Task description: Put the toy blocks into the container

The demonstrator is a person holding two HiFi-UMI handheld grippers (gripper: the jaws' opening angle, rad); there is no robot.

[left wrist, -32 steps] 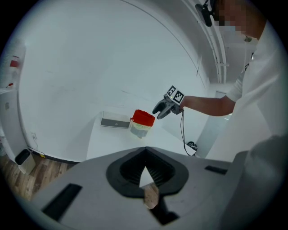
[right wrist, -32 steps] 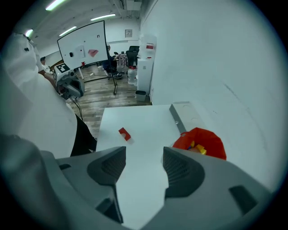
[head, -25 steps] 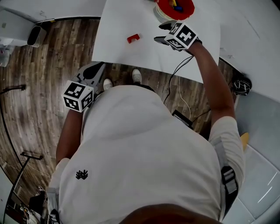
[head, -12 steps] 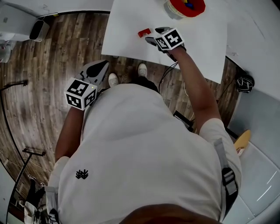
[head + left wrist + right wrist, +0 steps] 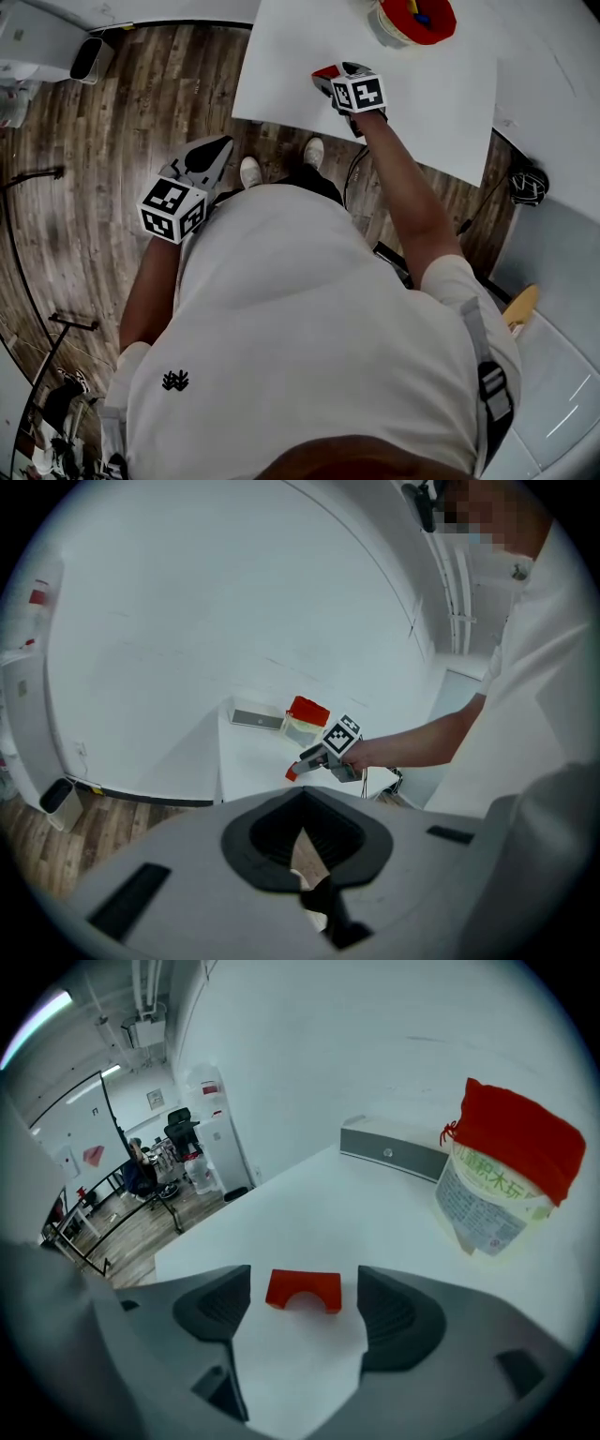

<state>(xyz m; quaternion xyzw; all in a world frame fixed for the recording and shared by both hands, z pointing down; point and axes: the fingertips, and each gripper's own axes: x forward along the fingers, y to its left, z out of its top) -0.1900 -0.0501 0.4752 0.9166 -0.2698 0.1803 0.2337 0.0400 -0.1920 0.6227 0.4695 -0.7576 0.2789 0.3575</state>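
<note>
Right gripper view: the right claw [image 5: 305, 1326] hangs released over the white tabletop [image 5: 309, 1194], its two dark pads spread wide. The jaws have just been opening.
Block: a red, arch-shaped block [image 5: 302, 1290] lies on the tabletop between the two pads, its cut-out side toward the camera.
Block against claw: it sits centred in the gap, about level with the pad tips. It touches neither pad, and bare white shows on either side of it.
Tub: a clear tub [image 5: 492, 1199] with a printed label and a red top stands upright beyond the claw, to the right and well apart from the block.
Box: a flat grey box [image 5: 389, 1152] lies further back, just beside the tub on its left.
Head view: the right claw [image 5: 328, 77] reaches over the near-left part of the tabletop [image 5: 422, 103], and the block [image 5: 324, 70] shows as a red spot at its tips. The tub [image 5: 417, 21] stands toward the far edge, with yellow and blue pieces [image 5: 422, 15] visible inside it.
Left claw: the left claw [image 5: 214, 155] is held low beside the person's hip, over the wooden floor [image 5: 94, 187]. It is off the tabletop and well apart from block and tub.
Left gripper view: the left claw [image 5: 302, 799] is clenched, jaw tips meeting, with nothing gripped. Only a slit of floor shows between the pads.
Beyond it: the right claw [image 5: 302, 761], the block [image 5: 292, 773], the tub [image 5: 305, 719] and the box [image 5: 258, 716] all appear small on the distant tabletop.
</note>
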